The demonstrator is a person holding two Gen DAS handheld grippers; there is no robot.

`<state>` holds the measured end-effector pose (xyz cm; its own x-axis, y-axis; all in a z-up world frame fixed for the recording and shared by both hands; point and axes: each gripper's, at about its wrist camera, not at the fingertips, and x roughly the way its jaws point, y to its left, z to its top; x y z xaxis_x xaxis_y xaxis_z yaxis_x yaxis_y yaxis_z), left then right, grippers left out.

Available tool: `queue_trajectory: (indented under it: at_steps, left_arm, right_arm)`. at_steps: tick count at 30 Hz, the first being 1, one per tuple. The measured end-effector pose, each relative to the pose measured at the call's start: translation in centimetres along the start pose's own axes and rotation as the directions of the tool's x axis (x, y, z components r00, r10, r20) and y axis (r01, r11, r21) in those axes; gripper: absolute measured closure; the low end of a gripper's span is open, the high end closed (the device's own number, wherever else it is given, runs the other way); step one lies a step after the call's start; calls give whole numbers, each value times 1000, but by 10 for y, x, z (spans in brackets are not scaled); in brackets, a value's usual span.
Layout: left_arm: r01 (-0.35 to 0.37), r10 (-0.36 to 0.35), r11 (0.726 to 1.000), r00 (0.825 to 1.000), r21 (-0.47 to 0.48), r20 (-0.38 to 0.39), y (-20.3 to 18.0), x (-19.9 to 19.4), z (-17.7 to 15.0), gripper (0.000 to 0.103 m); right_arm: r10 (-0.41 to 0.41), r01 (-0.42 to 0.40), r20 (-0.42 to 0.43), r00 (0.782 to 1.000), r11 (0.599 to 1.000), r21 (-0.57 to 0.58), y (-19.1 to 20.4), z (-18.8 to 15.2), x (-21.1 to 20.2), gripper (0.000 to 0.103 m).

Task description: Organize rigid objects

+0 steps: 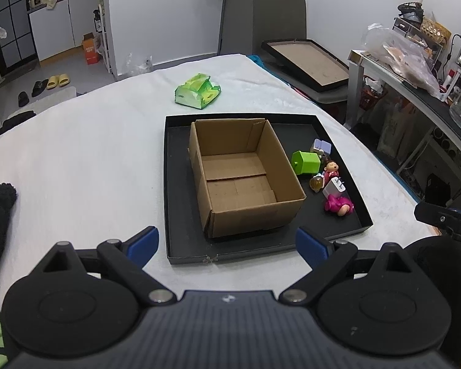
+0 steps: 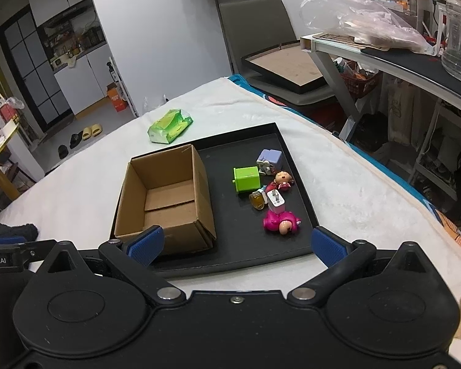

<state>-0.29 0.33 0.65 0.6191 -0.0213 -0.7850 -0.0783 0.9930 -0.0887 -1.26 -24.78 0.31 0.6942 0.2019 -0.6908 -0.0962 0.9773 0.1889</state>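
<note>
Small rigid toys point(image 2: 269, 195) were clustered on shallow black tray point(image 2: 230, 261), right of empty brown cardboard box point(image 2: 166, 196). Cluster was found ahead of right gripper point(image 2: 236, 244), nearer than left gripper point(image 1: 227, 243). Both were seen spread wide, nothing held.

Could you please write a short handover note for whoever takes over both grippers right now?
Left gripper: open, empty, hovering at the near edge of the black tray.
Right gripper: open, empty, also at the tray's near edge.
Cardboard box sits in the tray, empty.
Beside it on the tray floor: green cube, purple cube, two dolls, white charger, small amber bottle.
Done: nothing boxed yet.
Left: probably move every piece into the box.
</note>
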Motion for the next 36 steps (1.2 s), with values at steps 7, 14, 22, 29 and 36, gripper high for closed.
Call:
queue_trajectory:
  at_steps: [7,14,22,29,36]
  left_arm:
    - [2,-2,1000,1000,-4,1,2,1,-1,8]
    - [1,-1,1000,1000,-7,1,2,1,-1,8]
    - [-4,4,1000,1000,-6,-9,2,2,-2,8]
    - [-3,3,1000,1000,-10,-11,4,3,-2,8]
    - [-5,5,1000,1000,-10,-9,7,2,-2,8]
  right_arm:
    - [-5,5,-1,1000,1000,-10,1,-1,0,0]
    - [0,0,2,1000,1000,1,2,-2,0,0]
    - [-6,6,-3,1000,1000,-11,4,-3,1,0]
    - [-6,6,-5,1000,1000,-12,3,-2,1,0]
    - [-8,8,-3,1000,1000,-12,3,-3,1,0]
